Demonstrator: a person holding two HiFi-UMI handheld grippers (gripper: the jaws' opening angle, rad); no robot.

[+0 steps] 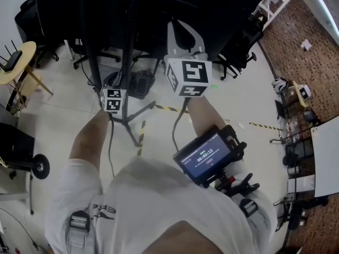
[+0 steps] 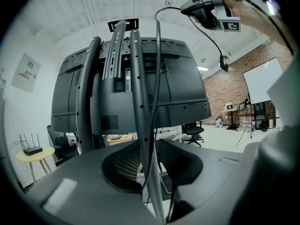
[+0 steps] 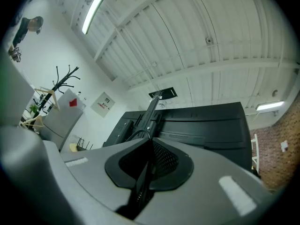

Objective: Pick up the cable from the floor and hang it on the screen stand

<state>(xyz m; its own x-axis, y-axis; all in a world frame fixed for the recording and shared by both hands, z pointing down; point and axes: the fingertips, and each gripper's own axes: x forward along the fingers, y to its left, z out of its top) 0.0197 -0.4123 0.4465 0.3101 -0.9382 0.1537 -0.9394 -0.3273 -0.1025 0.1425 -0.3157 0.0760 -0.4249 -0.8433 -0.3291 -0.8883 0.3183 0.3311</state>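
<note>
The black cable (image 2: 157,55) arcs from my raised right gripper (image 2: 212,9) down along the screen stand's perforated pole (image 2: 137,93) and through my left gripper (image 2: 151,159). The left jaws stand open around cable and pole, with no pad pressing on either. In the right gripper view the right gripper (image 3: 149,161) is shut on the cable (image 3: 139,134), which loops just past the tips. From the head view the right gripper (image 1: 179,25) is held high against the dark screen (image 1: 159,4), the left gripper (image 1: 113,83) lower by the stand's poles (image 1: 127,41).
The stand's legs (image 1: 132,131) spread on the pale floor beside black-yellow tape (image 1: 169,109). A round yellow table with a router (image 1: 16,62) stands left, office chairs (image 1: 238,57) at the back right. A small monitor (image 1: 206,155) hangs at the person's chest.
</note>
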